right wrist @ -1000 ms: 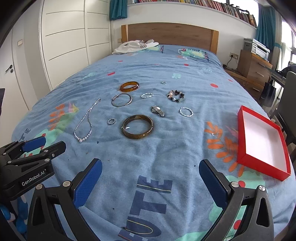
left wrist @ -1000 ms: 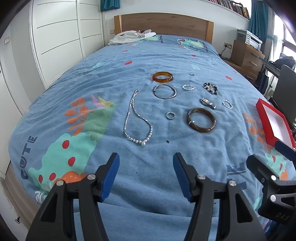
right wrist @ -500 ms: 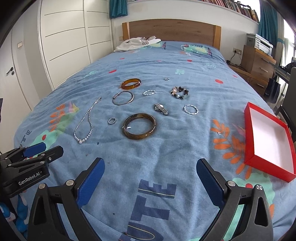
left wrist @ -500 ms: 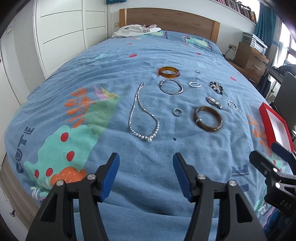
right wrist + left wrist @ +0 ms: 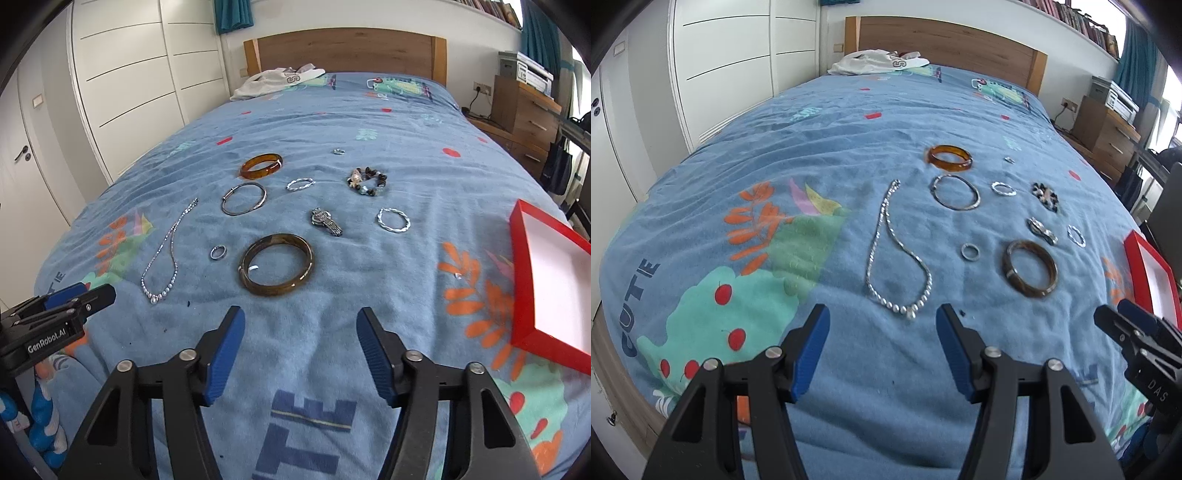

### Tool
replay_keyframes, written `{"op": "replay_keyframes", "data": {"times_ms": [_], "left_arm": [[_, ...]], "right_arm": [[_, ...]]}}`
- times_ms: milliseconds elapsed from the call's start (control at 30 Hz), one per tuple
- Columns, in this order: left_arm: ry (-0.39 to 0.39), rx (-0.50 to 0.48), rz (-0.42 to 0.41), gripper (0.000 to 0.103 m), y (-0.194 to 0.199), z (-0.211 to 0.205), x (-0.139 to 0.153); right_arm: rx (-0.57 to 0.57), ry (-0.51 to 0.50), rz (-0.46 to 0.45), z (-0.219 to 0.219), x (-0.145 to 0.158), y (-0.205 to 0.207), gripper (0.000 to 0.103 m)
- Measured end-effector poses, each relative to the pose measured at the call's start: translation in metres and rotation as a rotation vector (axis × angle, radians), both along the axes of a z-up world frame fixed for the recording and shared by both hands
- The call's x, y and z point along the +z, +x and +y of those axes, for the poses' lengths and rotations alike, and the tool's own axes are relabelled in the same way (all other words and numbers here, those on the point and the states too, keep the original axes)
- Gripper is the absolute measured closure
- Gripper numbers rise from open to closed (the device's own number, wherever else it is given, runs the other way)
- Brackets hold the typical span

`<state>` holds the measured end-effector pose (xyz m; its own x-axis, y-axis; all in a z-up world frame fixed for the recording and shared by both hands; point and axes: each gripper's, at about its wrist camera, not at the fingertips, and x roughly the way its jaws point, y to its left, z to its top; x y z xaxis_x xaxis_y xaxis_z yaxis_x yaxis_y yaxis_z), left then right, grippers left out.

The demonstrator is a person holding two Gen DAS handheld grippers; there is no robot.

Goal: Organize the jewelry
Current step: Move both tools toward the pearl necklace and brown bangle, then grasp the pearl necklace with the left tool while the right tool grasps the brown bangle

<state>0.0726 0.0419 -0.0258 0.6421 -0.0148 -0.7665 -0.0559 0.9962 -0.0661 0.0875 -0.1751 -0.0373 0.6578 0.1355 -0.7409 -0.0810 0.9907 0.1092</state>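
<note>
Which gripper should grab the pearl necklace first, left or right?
Left, probably. The pearl necklace lies just ahead of the left gripper, open and empty. The right gripper, jaws closing on nothing, faces the dark bangle instead.

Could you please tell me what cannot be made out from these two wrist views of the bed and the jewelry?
- Red box: right wrist view, its right side is cut off by the picture's edge.
- Tiny ring: both views, too small to show detail.
- Bedspread nearest the right hand-held gripper: hidden under its closing, empty jaws.
- Left hand-held gripper: its body hides the bedspread's near edge.
</note>
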Motion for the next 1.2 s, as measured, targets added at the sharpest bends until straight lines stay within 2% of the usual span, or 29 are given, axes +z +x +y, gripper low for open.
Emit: {"op": "replay_keyframes", "data": {"times_ms": [300, 567, 800, 867, 1067, 1100, 1167, 1200], "left_arm": [[-0.020, 0.023, -0.008, 0.045, 0.049, 0.004, -0.005], [-0.019, 0.055, 0.039, 0.045, 0.098, 0.001, -0.032], [-0.034, 0.082, 0.103, 0.045, 0.116, 0.007, -0.063], [-0.044, 0.098, 0.099, 0.045, 0.119, 0.010, -0.068], [0.005, 0.101, 0.070, 0.046, 0.122, 0.002, -0.072], [0.005, 0.101, 0.066, 0.048, 0.122, 0.002, -0.072], [0.011, 0.096, 0.053, 0.059, 0.122, 0.001, -0.071], [0.010, 0.086, 0.045, 0.071, 0.121, 0.000, -0.070]], "right_arm": [[0.030, 0.043, 0.019, 0.002, -0.014, 0.035, 0.054], [0.029, 0.057, 0.044, -0.006, -0.029, 0.075, 0.061], [0.041, 0.063, 0.101, -0.005, -0.052, 0.100, 0.068], [0.041, 0.061, 0.109, -0.004, -0.057, 0.104, 0.074], [0.039, 0.044, 0.103, 0.001, -0.066, 0.114, 0.085], [0.041, 0.042, 0.102, 0.002, -0.067, 0.115, 0.087], [0.049, 0.033, 0.098, 0.004, -0.068, 0.117, 0.089], [0.052, 0.030, 0.096, 0.004, -0.068, 0.118, 0.090]]}}
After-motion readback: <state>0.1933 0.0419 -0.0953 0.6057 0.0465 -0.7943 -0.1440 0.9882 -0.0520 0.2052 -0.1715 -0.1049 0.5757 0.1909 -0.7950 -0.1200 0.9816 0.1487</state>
